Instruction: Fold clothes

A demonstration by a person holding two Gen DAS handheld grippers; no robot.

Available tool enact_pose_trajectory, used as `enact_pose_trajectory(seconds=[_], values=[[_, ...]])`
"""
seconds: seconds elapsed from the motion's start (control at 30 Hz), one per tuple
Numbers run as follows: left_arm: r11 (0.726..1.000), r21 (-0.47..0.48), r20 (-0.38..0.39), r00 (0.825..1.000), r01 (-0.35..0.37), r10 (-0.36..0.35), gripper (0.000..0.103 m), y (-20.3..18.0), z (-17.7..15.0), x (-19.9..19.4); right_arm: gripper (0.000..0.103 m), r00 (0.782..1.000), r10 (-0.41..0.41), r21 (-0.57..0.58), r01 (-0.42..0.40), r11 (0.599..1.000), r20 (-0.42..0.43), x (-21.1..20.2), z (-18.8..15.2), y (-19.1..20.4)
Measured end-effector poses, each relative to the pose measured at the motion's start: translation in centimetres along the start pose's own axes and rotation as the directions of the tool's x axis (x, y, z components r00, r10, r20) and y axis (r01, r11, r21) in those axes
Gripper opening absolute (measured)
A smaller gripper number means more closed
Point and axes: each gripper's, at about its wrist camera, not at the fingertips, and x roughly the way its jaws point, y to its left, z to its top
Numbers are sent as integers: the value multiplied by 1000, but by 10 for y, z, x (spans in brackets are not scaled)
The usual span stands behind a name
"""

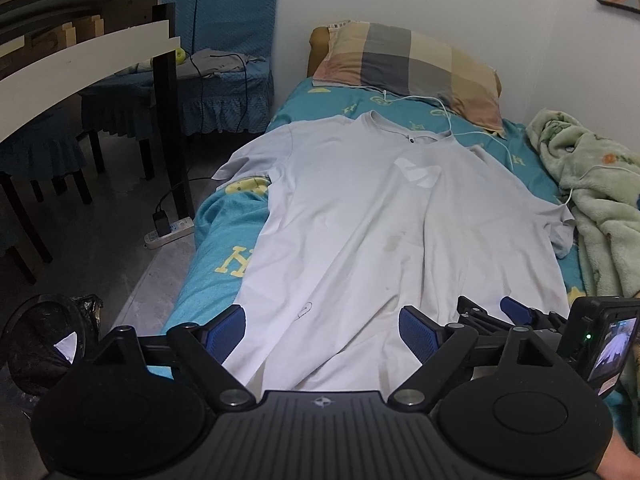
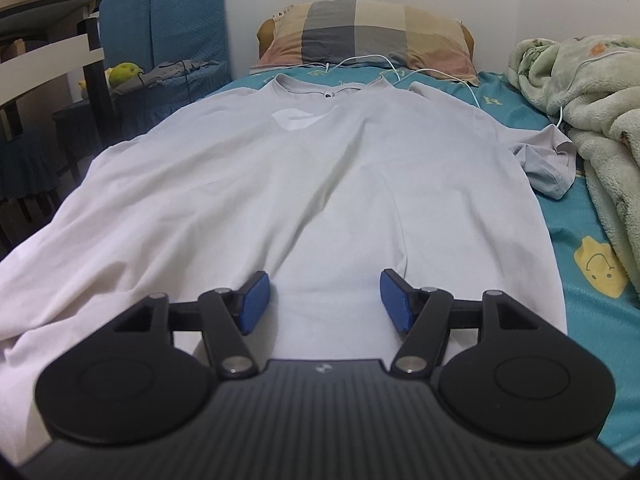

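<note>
Nearest in the left wrist view, the left gripper [image 1: 322, 330] is being held low over the hem end of the T-shirt [image 1: 360, 220], its blue pads [image 1: 226, 332] spread wide with only flat fabric showing between them; nothing is being grasped. Just to its right in the same view, the right gripper [image 1: 486, 314] is being held beside it, a small camera screen lit behind it. In the right wrist view the right gripper [image 2: 324, 300] is likewise being held released, pads [image 2: 254, 300] apart over the lower part of the pale shirt, no cloth being pinched. The T-shirt is being left spread face up along the turquoise bedsheet [image 1: 224, 248], hem toward the grippers, collar toward the pillow, a white print [image 2: 304, 118] showing on the chest. The sleeve [image 2: 548, 160] on the right is being left rumpled at the edge of a green fleece blanket [image 2: 592, 92], which is bunched along that side of the bed. Beyond the collar a white cable [image 1: 444, 108] is being trailed across the sheet, partly under the checked pillow [image 1: 412, 68] at the wall. To the left, off the bed, a power strip [image 1: 170, 232] is seen on the floor, with blue-covered chairs [image 1: 236, 40] and a table [image 1: 80, 12] farther back.
</note>
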Motion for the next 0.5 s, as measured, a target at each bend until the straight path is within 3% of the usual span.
enact_pose_trajectory(seconds=[0.07,0.13,0.5], values=[[1000,6,0,1000,1,-1,90,-1,0,0,65,1000,-4,-1,4,1000,-1,0,0,0],[1000,11,2,1000,9,-9,93,-2,0,-1,74,1000,-13,3,13,1000,-9,2,0,-1],[996,-17,18,996,88,-88,97,-6,-1,-16,74,1000,-10,10,10,1000,-10,1,0,0]])
